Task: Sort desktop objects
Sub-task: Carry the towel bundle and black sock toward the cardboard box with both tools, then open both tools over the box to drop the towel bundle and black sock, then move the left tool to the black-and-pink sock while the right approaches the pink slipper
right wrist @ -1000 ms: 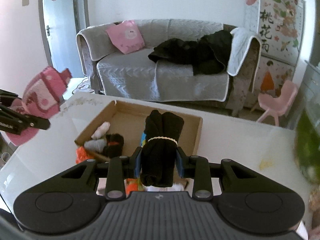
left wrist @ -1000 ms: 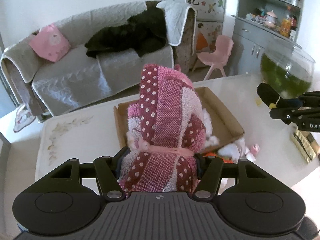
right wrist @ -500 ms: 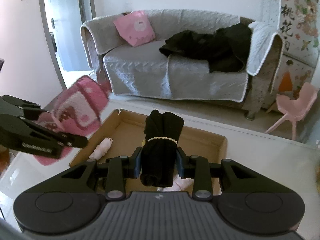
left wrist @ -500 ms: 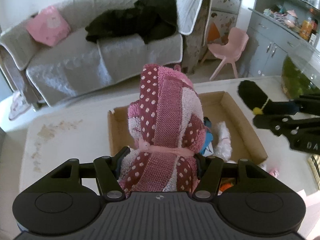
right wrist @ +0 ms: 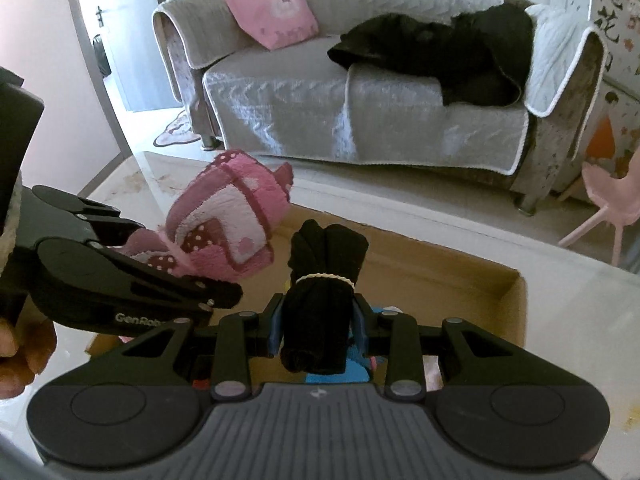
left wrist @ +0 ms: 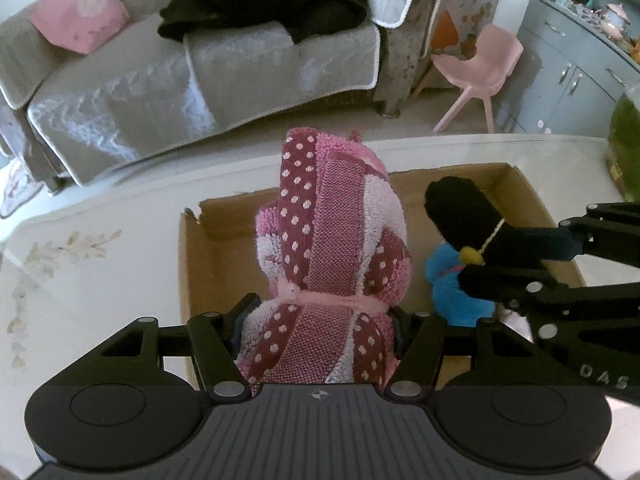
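Pink dotted towel roll point(left wrist: 332, 248) is clamped in the left gripper point(left wrist: 318, 320), above the cardboard box point(left wrist: 192, 248). Black cloth roll point(right wrist: 322, 300) is clamped in the right gripper point(right wrist: 318, 326), just beside it.

Pink dotted towel roll point(left wrist: 332, 248) bound by a pink band, held upright above the cardboard box point(left wrist: 192, 264), black cloth roll point(right wrist: 324, 296) with pale band beside it, blue plush point(left wrist: 452, 292) inside box.

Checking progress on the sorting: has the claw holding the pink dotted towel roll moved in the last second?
Yes. The left claw with the pink roll has advanced over the cardboard box, which now sits nearer below it.
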Available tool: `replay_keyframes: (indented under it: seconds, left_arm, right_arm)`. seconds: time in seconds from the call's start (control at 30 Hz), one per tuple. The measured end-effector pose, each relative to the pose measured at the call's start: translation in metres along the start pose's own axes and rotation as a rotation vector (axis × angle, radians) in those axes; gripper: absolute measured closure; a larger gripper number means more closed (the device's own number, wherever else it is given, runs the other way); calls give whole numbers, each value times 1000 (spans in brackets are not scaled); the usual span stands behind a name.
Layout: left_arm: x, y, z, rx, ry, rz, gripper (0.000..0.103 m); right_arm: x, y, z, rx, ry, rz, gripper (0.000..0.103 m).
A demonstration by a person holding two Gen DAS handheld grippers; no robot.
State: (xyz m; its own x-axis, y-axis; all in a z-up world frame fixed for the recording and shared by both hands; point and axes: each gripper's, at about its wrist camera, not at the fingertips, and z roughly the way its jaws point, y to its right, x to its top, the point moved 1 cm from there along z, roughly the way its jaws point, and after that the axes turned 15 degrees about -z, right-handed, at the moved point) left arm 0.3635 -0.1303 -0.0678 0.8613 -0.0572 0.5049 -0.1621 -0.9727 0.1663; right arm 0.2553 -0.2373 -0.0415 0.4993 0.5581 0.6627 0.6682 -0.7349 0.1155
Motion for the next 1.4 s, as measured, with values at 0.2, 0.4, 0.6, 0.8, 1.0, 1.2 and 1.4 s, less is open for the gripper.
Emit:
replay_keyframes:
  seconds: [0.2,0.4,0.6,0.8,1.0,1.2,1.4]
  left_arm:
    - [2,-6,22,-2,-22,-18,35]
    - [2,-8,34,-8,-31,-25,34]
    - [6,-15,30,-7,-12,-55,22]
    - [5,-18,-1,-46,37,-75,7]
    - [-22,-16,-43,-52,86,-24,6]
    - [-70,-27,-82,-90,83,-35,2]
    - [-126,-37,-105,-79,61,-11,1]
  right_arm:
    - [1,0,17,11,-22,5,72]
    - [0,-1,27,17,-34,2,71]
    - [4,-1,23,-12,-6,-20,61]
    - [5,8,-9,-22,55,-4,48]
    - [-18,21,-54,-41,86,44,48]
    - [-54,22,-100,-54,106,85,48]
    - [-94,17,-129,-77,101,137,46]
